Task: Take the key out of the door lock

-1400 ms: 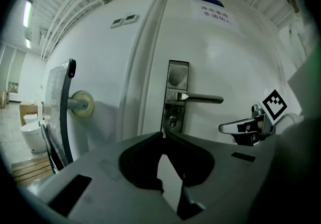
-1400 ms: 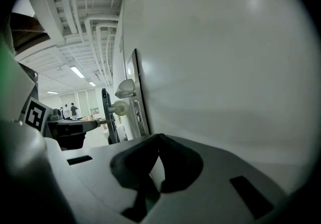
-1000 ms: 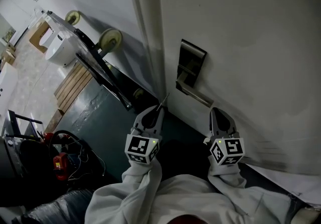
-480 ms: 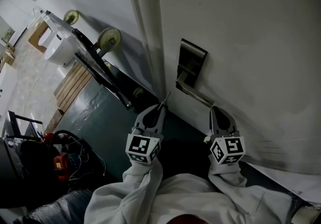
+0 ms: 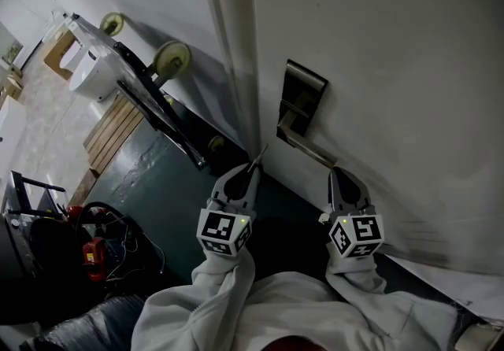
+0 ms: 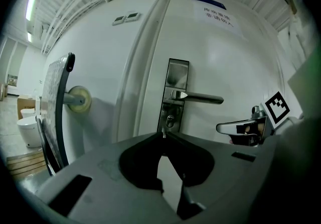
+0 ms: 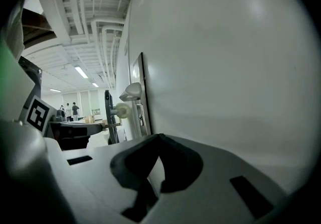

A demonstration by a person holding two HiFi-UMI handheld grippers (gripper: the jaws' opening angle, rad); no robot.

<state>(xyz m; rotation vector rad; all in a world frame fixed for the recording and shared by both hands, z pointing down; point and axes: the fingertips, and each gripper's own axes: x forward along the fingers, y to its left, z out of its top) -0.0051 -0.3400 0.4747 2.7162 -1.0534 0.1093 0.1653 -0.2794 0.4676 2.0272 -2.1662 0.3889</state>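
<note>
As the left hand-held gripper (image 5: 250,171) pinches the key (image 5: 258,154), the lock (image 6: 171,119) stands apart

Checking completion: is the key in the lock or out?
Out: the key juts from the shut fingers of the left gripper, apart from the lock; keyhole looks empty.

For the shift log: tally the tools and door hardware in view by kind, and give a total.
grippers: 2, the left gripper and the right gripper
key: 1, pinched in the left gripper
lock plate: 1
lever handle: 1
Total: 5
</note>
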